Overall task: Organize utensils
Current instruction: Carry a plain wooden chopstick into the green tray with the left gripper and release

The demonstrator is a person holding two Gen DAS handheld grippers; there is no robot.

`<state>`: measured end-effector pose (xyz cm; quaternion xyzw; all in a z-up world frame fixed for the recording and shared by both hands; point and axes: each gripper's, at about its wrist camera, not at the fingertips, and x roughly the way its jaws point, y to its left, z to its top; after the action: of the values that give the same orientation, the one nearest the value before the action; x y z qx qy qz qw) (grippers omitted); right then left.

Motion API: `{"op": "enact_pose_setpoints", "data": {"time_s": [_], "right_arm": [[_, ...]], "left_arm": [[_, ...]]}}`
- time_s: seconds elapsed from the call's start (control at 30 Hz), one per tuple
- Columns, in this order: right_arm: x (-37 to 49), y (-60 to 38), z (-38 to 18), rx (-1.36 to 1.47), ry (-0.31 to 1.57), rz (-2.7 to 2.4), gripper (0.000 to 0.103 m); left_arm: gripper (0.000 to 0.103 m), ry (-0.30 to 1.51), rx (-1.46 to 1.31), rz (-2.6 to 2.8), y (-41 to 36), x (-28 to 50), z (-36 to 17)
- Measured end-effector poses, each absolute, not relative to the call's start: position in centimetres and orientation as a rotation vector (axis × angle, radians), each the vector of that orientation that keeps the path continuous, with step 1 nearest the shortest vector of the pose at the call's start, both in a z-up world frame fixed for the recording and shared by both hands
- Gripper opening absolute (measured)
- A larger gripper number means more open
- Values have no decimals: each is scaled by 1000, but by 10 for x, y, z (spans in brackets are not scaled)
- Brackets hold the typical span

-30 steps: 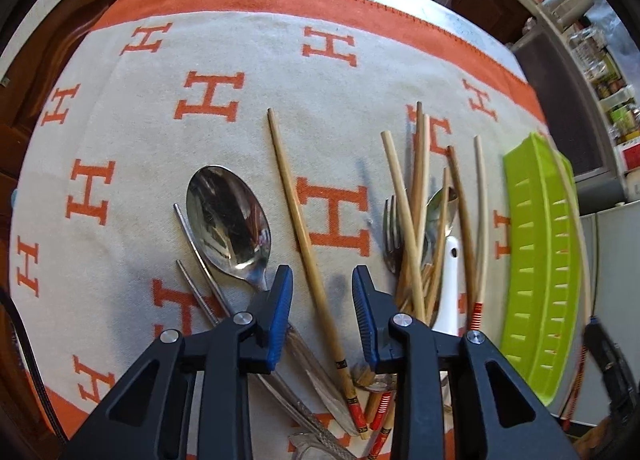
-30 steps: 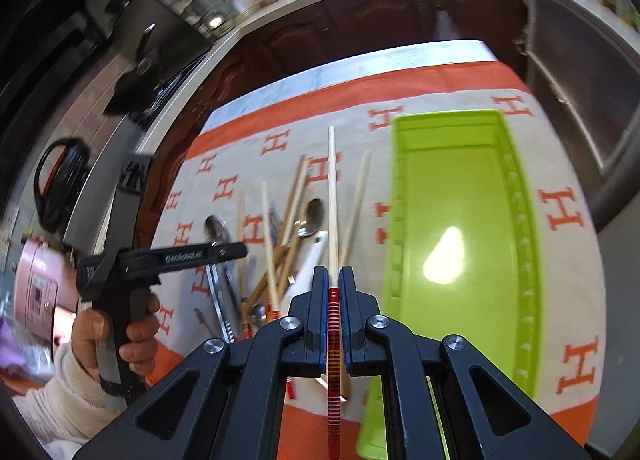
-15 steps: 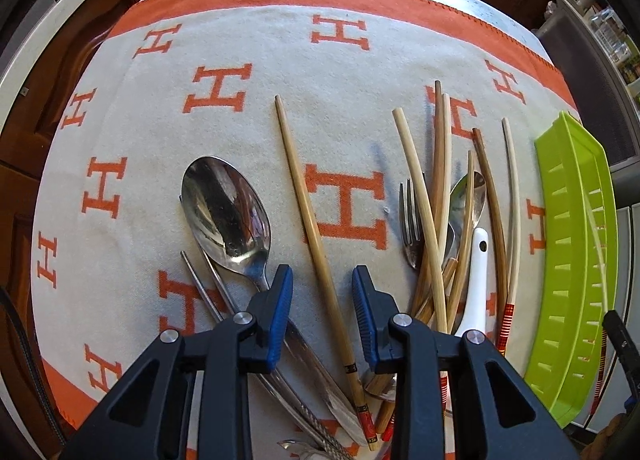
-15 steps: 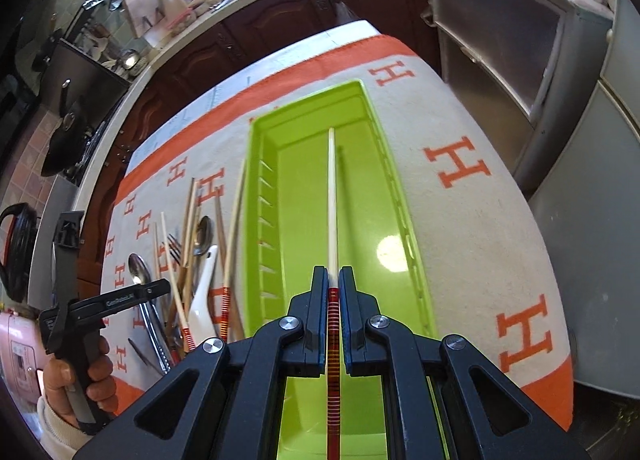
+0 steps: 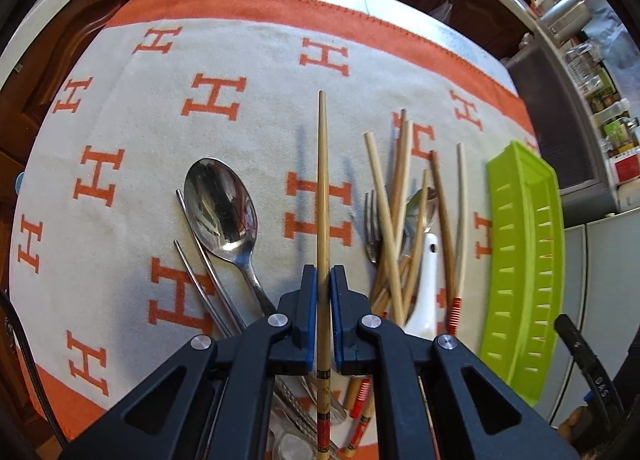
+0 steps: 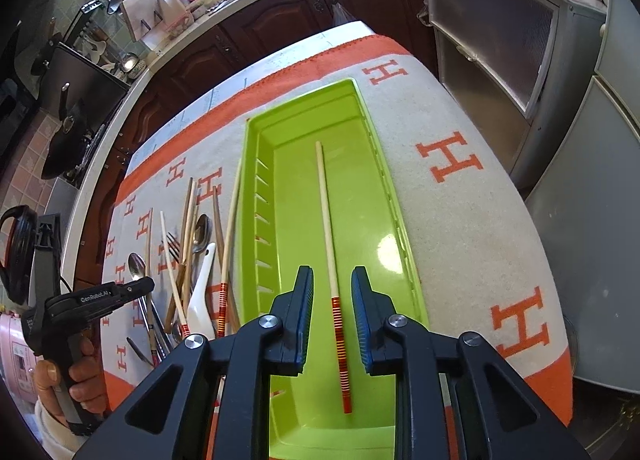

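Note:
My left gripper (image 5: 323, 280) is closing tight on a bamboo chopstick (image 5: 322, 180), pads pressing both its sides. The stick points straight ahead, raised a little off the cloth with its shadow to the left. My right gripper (image 6: 332, 296) stands open over the green tray (image 6: 362, 164). A pale chopstick with a red-banded end (image 6: 325, 212) lies loose on the tray floor between the jaws. The remaining pile of wooden chopsticks (image 5: 396, 200), a fork (image 5: 372, 228) and a white ceramic spoon (image 5: 426, 284) lies left of the tray (image 5: 524, 260).
A large steel spoon (image 5: 222, 206) and metal chopsticks (image 5: 200, 272) lie left of my left gripper. An orange-and-cream cloth (image 5: 240, 60) covers the table. A person's hand (image 6: 80, 376) holds the left gripper. Dark cabinets (image 6: 280, 20) and a grey cupboard (image 6: 500, 60) stand beyond the table.
The left gripper shut on the bamboo chopstick and lifted it in line with its fingers. The right gripper moved over the tray, opened and let go of the red-banded chopstick.

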<state>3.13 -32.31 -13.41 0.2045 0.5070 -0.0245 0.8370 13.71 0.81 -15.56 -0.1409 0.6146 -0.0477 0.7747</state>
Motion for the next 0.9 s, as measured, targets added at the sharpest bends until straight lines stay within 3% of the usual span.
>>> {"op": "enact_pose_setpoints", "data": {"time_s": [0.27,0.53,0.9], "right_arm": [[19,-321,-118,434,1042,-24,20],[1,-333,-103,448,1010,-55,20],[-24,-374,-99,514,985,-157,20]], "left_arm": [[4,1301,-376,-196,5,113,-107],[4,1259,-299,-364,-64,99,-61],[5,1320,-202,-437,-170,124,-92]]}}
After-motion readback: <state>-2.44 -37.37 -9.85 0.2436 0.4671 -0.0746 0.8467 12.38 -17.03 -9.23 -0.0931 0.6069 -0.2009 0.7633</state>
